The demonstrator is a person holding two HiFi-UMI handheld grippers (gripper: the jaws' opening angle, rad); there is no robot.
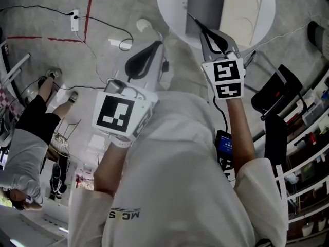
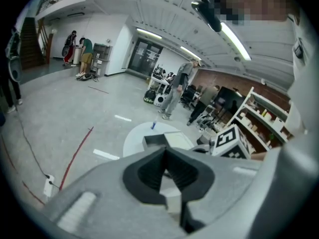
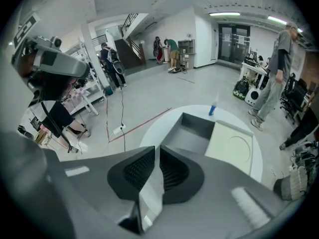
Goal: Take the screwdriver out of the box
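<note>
Approach stage: left gripper (image 1: 154,48) and right gripper (image 1: 198,25) hover short of the round table (image 3: 154,133), both pinched shut on nothing. The open grey box (image 3: 192,133) waits ahead. No screwdriver shows; presumably it's inside. Next: reach in, open jaws.

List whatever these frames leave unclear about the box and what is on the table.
- Box interior: right gripper view shows only part; no screwdriver made out.
- Head view: top edge cuts the box off; the right gripper overlaps it.
- Left gripper view: the left gripper covers most of the box.
- Blue-and-white item at the table's far edge: too small to identify.
</note>
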